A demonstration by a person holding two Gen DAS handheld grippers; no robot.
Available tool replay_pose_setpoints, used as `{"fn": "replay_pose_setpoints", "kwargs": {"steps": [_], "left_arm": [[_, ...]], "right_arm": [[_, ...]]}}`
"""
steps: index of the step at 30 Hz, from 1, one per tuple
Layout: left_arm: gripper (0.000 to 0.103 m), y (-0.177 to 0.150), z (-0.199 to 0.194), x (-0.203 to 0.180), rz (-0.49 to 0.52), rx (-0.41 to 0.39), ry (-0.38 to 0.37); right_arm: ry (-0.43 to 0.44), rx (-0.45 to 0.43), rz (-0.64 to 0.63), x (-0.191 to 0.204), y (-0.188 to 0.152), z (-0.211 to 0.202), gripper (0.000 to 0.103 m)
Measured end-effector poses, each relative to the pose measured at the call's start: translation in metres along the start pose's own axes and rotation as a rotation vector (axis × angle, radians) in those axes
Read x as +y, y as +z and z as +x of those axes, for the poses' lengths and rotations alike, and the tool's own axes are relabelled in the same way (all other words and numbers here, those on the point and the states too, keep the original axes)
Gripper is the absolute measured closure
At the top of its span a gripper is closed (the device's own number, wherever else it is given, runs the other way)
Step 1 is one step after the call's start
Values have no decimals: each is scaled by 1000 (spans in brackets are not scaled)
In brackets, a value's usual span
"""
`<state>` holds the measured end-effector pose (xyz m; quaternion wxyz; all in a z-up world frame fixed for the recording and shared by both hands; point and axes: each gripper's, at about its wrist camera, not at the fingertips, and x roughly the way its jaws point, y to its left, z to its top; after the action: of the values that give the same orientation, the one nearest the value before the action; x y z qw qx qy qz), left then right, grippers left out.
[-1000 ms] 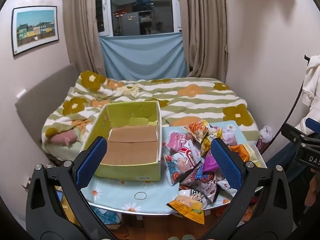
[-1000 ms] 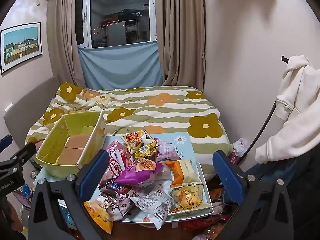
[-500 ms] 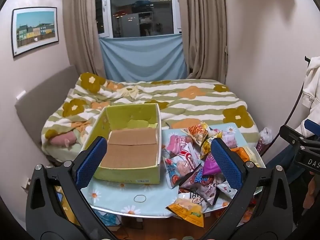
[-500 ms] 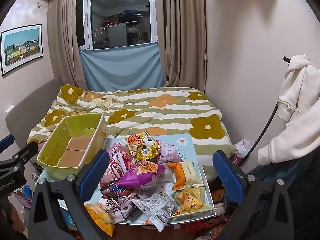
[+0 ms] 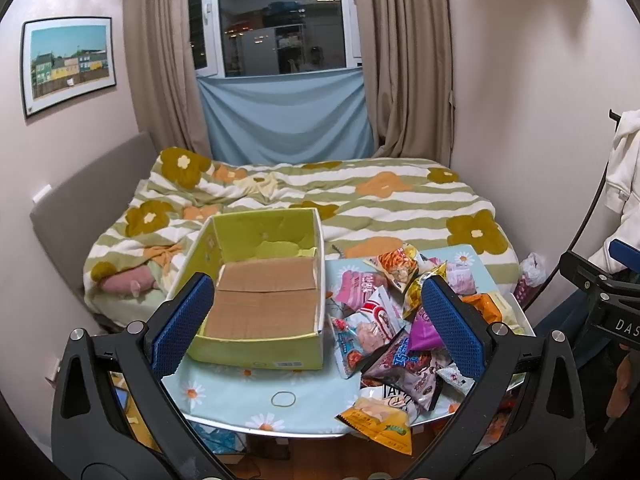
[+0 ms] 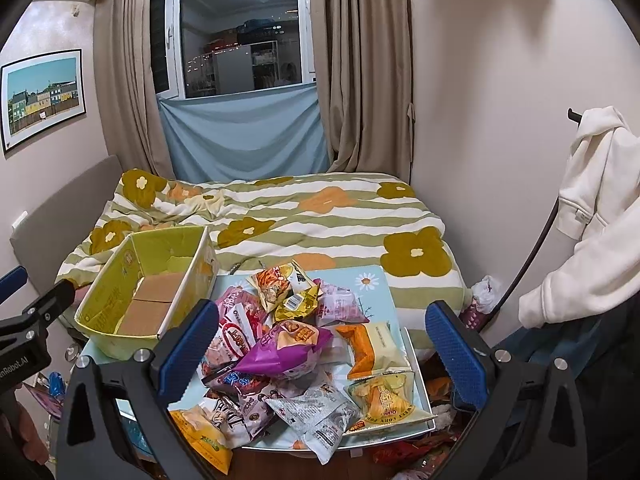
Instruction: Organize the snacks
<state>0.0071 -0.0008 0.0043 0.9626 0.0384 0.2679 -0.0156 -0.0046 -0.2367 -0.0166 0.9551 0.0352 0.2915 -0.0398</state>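
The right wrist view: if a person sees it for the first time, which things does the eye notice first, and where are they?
First comes the bright pile of snack packets on the small table, with a purple packet on top near the middle. To its left stands the empty yellow-green box, and behind both lies the bed with the flowered striped blanket. The right gripper frames the pile with its jaws open and nothing between them.

Yellow-green box (image 5: 256,312), daisy-print blue tablecloth (image 5: 240,392), purple packet (image 6: 280,352).
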Motion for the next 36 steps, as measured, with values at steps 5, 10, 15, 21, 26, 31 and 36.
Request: {"fn": "replay_pose_setpoints", "kwargs": {"steps": [5,10,15,21,26,31,36], "left_arm": [[0,0,1,1,1,0,-3],[0,0,1,-1,4,2,0],[0,0,1,0,4,1,0],[0,0,3,4,7,11,-3],[0,0,4,6,7,13,-3],[0,-2,4,8,8,14,-2],[0,-2,9,11,10,24,-7]], "right_arm": [[0,1,1,-2,-1,0,0],[-11,6,4,-3,-4,-1,0],[-8,7,6,-2,-4,0,0],[-3,13,8,3,-4,1,0],[-6,11,7,4,-4,1,0],[-6,12,7,5,-5,1,0],[-5,14,7,7,-4,1,0]]}}
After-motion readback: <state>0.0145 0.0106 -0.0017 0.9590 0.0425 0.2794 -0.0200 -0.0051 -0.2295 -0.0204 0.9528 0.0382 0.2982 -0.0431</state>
